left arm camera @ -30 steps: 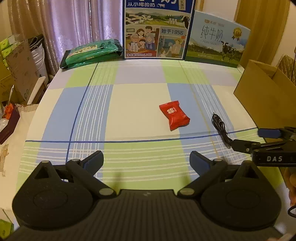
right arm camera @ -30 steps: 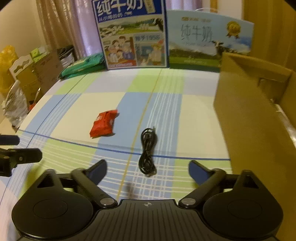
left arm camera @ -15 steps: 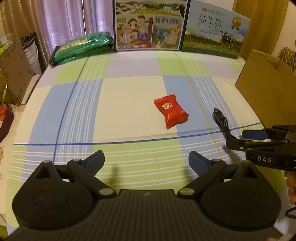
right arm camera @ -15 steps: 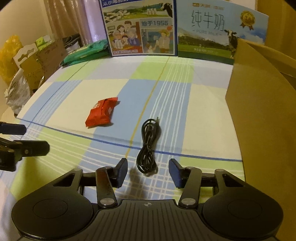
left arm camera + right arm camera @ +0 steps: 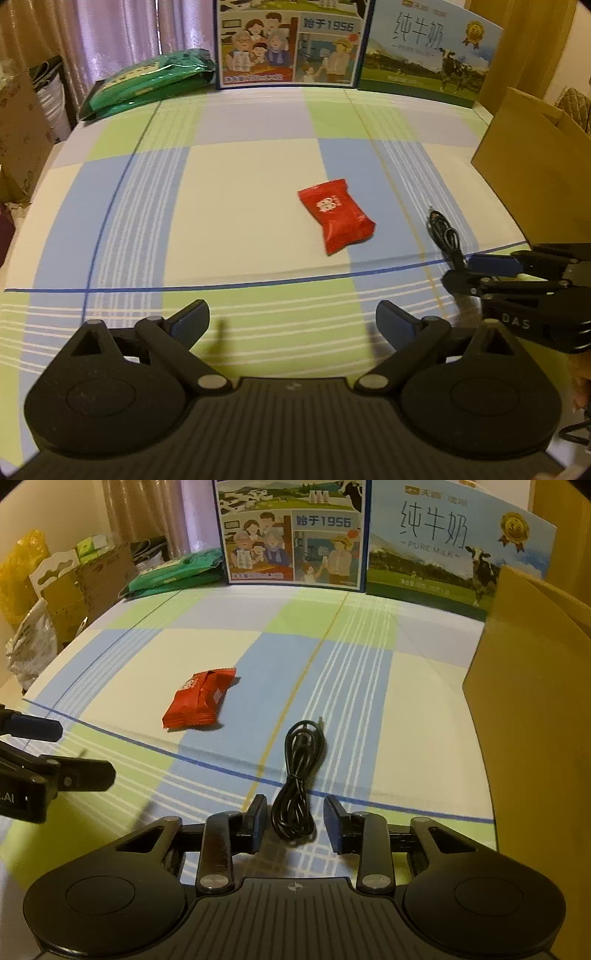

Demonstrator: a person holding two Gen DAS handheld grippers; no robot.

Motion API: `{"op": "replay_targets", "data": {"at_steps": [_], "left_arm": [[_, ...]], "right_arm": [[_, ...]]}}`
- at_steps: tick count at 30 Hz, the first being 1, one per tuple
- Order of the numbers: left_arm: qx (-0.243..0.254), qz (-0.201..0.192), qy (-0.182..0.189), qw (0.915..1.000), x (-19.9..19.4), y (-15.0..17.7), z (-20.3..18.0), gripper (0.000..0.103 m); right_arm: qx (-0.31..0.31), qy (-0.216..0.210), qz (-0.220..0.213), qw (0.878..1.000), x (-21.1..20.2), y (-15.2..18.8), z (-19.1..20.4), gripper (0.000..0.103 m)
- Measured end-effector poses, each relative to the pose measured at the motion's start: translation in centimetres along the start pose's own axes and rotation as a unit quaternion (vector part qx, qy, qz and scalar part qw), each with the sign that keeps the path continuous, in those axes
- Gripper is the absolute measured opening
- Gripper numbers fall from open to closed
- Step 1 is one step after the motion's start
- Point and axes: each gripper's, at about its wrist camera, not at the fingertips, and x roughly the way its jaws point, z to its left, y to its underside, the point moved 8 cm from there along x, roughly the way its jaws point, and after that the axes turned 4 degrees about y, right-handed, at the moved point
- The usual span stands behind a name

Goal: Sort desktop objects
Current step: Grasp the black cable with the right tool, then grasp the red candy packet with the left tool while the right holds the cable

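Note:
A red snack packet (image 5: 336, 219) (image 5: 201, 701) lies near the middle of the checked tablecloth (image 5: 240, 206). To its right lies a coiled black cable (image 5: 443, 236) (image 5: 299, 771). My right gripper (image 5: 293, 818) is low over the cloth and its fingers straddle the cable's near end. They are narrowed, with a small gap on each side of the cable. From the left wrist view the right gripper (image 5: 458, 271) reaches the cable from the right. My left gripper (image 5: 291, 317) (image 5: 83, 751) hovers wide open in front of the packet, holding nothing.
A tall brown cardboard box (image 5: 535, 177) (image 5: 535, 701) stands at the table's right edge. Two milk cartons (image 5: 291, 40) (image 5: 432, 55) stand along the back edge, with a green package (image 5: 147, 85) at the back left. Boxes and bags are stacked beyond the left edge.
My right gripper has moved forward onto the cable, and its fingers have narrowed from wide open to close beside it. The left gripper has drifted slightly forward, still open.

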Motion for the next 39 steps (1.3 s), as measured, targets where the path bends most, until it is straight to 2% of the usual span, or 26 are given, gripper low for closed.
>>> {"op": "replay_targets", "data": {"at_steps": [2, 5, 7, 17, 24, 29, 33, 39], "left_arm": [[0.0, 0.0, 0.007, 1.0, 0.3, -0.1, -0.3, 0.095], [0.0, -0.003, 0.01, 0.9999, 0.6, -0.3, -0.6, 0.095], [-0.002, -0.008, 0.012, 0.9999, 0.7, -0.6, -0.7, 0.095], [-0.024, -0.036, 0.018, 0.9989, 1.2, -2.3, -1.2, 0.089], [-0.017, -0.058, 0.018, 0.998, 2.4, -3.9, -2.3, 0.087], [-0.038, -0.059, 0.026, 0.9972, 4.0, -4.8, -2.3, 0.086], [-0.04, -0.053, 0.027, 0.9974, 5.2, -5.3, -2.1, 0.076], [-0.038, -0.052, 0.014, 0.9978, 6.0, -5.3, -1.8, 0.069]], "right_arm": [[-0.007, 0.001, -0.001, 1.0, 0.1, -0.1, 0.2, 0.026], [-0.011, 0.004, -0.002, 1.0, 0.4, -0.3, 0.3, 0.012], [-0.006, 0.003, -0.002, 1.0, 0.5, -0.4, 0.1, 0.008], [0.019, -0.002, -0.038, 0.999, -0.5, -2.1, -0.2, 0.007], [0.05, 0.003, -0.039, 0.998, 0.3, -2.9, -1.5, 0.007], [0.064, 0.011, -0.034, 0.997, 1.0, -2.9, -2.8, 0.007], [0.068, 0.011, -0.033, 0.997, 1.2, -3.0, -3.3, 0.007], [0.062, 0.011, -0.03, 0.998, 1.5, -2.8, -3.1, 0.007]]}}
